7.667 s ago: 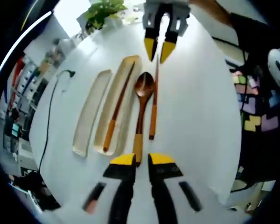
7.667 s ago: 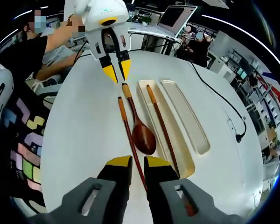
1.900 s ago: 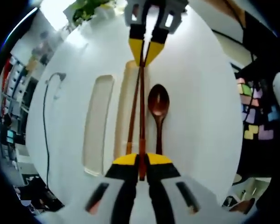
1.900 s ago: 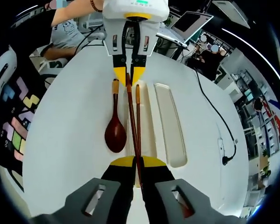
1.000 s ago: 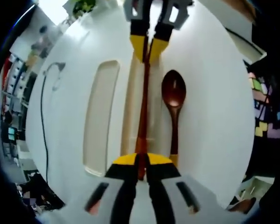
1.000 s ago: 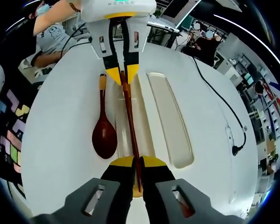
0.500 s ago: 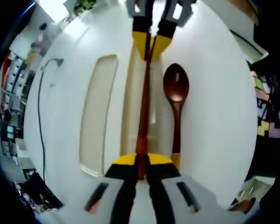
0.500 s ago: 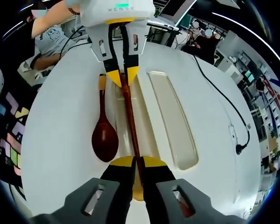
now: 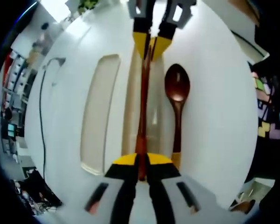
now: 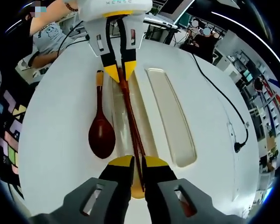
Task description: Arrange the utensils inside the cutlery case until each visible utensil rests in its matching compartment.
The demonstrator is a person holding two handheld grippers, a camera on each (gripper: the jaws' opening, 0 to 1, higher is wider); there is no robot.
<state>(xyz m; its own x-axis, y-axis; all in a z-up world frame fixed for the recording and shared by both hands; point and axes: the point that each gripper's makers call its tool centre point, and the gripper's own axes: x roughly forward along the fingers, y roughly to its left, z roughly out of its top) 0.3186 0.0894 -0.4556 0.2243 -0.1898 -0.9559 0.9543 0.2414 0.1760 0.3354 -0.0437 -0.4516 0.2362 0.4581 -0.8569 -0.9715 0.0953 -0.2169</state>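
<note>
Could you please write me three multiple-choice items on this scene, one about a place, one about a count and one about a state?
1. Where does the wooden spoon lie?
A. on the white table beside the trays
B. in the narrow tray
C. held in the air

2. How many cream trays are on the table?
A. one
B. two
C. four

3. What is the right gripper doing?
A. hanging open
B. shut on the chopsticks
C. shut on the spoon

Answers: 1 A, the spoon rests on bare tabletop; 2 B, the chopstick tray and the empty tray; 3 B, its jaws pinch one chopstick end.
</note>
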